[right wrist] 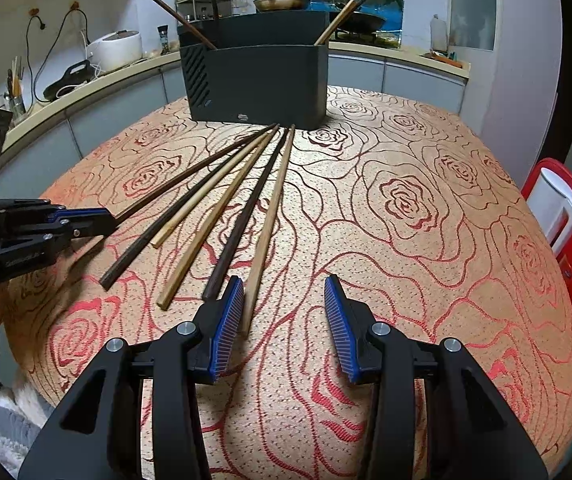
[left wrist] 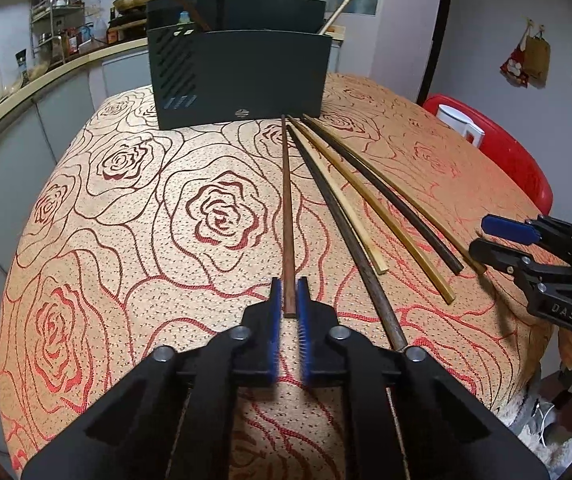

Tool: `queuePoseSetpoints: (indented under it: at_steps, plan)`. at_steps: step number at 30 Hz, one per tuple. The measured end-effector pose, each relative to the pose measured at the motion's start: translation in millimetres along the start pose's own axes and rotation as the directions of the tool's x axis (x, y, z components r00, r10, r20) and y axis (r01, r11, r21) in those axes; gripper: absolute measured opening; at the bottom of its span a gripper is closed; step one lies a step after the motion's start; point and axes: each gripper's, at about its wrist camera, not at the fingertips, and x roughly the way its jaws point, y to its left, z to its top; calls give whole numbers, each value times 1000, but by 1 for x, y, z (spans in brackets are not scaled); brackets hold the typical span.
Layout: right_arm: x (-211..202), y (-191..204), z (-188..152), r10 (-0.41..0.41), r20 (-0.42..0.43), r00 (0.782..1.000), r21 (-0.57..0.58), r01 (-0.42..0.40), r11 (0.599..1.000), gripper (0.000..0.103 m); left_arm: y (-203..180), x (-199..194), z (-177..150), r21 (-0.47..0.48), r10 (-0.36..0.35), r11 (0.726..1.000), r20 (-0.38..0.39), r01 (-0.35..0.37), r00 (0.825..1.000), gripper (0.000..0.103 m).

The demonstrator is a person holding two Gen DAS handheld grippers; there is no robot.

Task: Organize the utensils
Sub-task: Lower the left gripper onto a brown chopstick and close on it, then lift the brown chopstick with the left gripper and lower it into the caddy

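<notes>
chopsticks [right wrist: 222, 204]: six, brown, dark and pale, lying flat, fanned, tips converging at holder | reddish-brown chopstick [left wrist: 288, 216]: near end between left claw [left wrist: 290, 300] pads | holder [right wrist: 258, 80]: dark box, upright, beyond both claws, three chopsticks leaning inside

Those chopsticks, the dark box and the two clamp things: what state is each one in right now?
Left gripper: closed around the near end of the reddish-brown chopstick.
Right gripper: open, holding nothing.
Other five chopsticks: lying loose on the tablecloth, fanned out.
Utensil holder: upright, already holding a few chopsticks.
</notes>
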Motion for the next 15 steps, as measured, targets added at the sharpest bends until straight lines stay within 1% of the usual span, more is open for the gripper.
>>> queuePoseSetpoints:
  at_steps: [4,8,11,12,15]
  plan:
    - [-2,7,-1,20,-3,1000,-21,-20,1000,41,0,-2,-1,-1,7,1000,2,-7,1000,7]
    - [1,10,-7,18,-23,1000,-23,-19,1000,40,0,-6,-1,-1,11,1000,13,-11,1000,7]
    - [1,13,-8,18,-14,1000,-30,-19,999,34,1,-10,0,-4,11,1000,27,-11,1000,7]
    - [1,14,-9,16,-10,1000,-33,-16,999,28,1,-11,0,-5,10,1000,29,-10,1000,7]
    - [1,16,-9,26,5,1000,-45,-25,999,21,2,-11,0,-8,8,1000,30,-8,1000,7]
